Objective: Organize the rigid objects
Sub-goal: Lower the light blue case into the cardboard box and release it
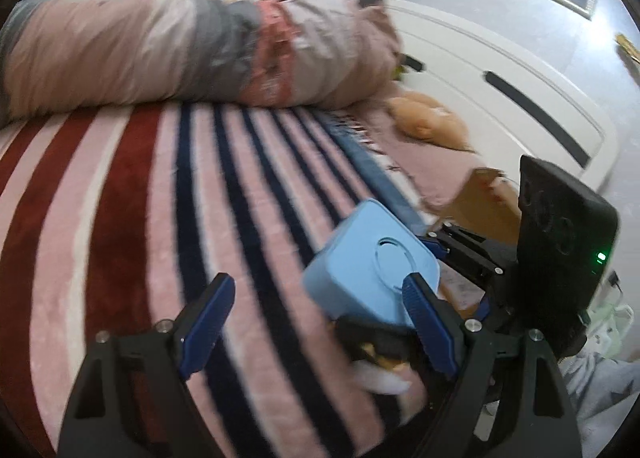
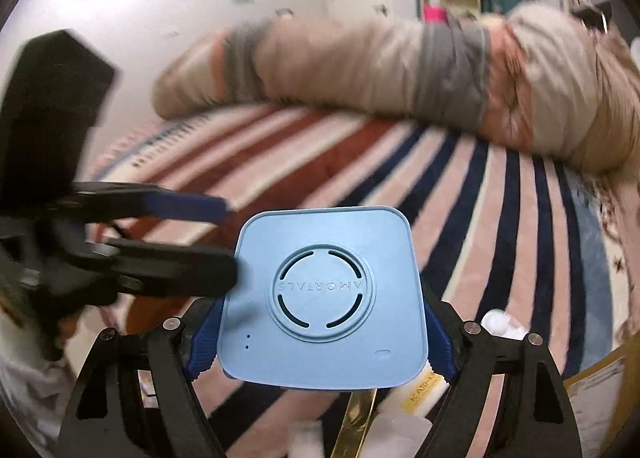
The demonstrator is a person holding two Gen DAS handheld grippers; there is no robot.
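A light blue square box with a round raised emblem on its lid hangs above the striped bedspread. My right gripper is shut on it, one blue pad pressing each side. In the left wrist view the same box sits low and to the right, partly behind one finger. My left gripper stands open with only bedspread in its gap. From the right wrist view the left gripper comes in from the left. Its lower fingertip is close to the box's left edge.
A rolled pink-grey quilt lies across the far side of the bed. An orange plush toy and a white headboard are to the right. A cardboard box is beside the bed. A white tube and a gold strip lie under the held box.
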